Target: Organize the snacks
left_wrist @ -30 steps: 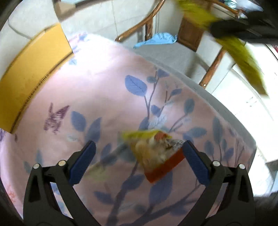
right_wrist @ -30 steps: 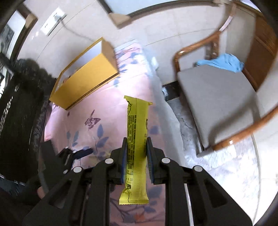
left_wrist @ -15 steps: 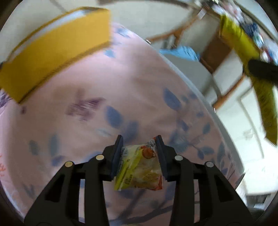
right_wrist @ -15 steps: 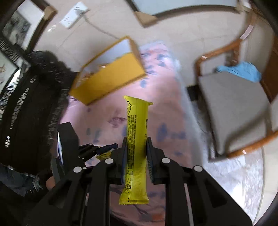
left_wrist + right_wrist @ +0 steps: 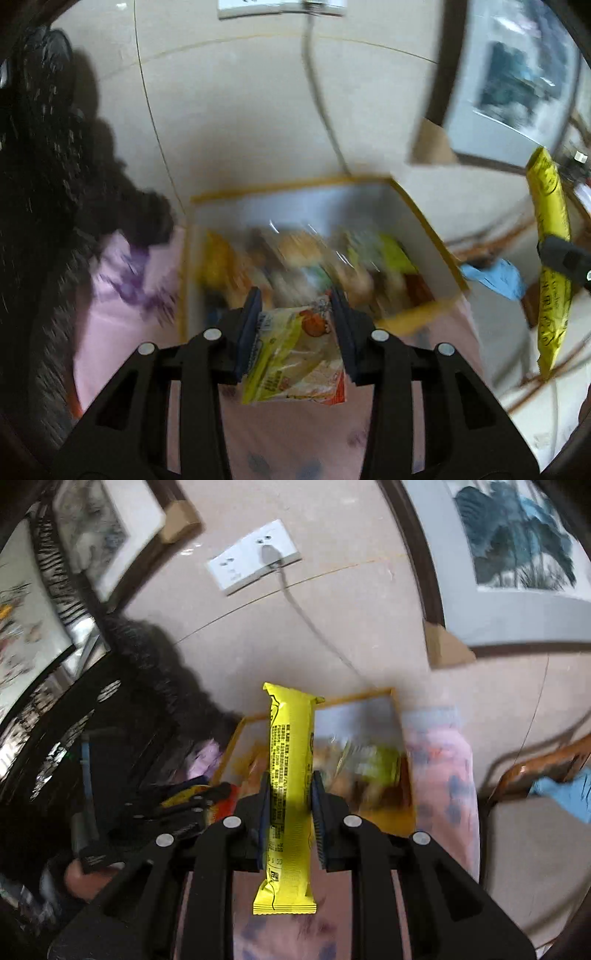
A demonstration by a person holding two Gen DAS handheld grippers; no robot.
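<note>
Two grippers each hold a snack near the yellow box (image 5: pixel 424 218). The left gripper (image 5: pixel 295 328) is clamped on a small snack bag (image 5: pixel 295 354), just in front of the box. The right gripper (image 5: pixel 290 805) is squeezed tight on a long yellow bar (image 5: pixel 290 775), also just before the box. Blurry snacks (image 5: pixel 314 258) fill the box.

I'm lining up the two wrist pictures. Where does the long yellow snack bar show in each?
Left wrist: the long yellow snack bar hangs at the far right edge, clamped by the right tongs.
Right wrist: centre, upright between those tongs.
Shared landmark: the open yellow box of snacks beyond.
</note>
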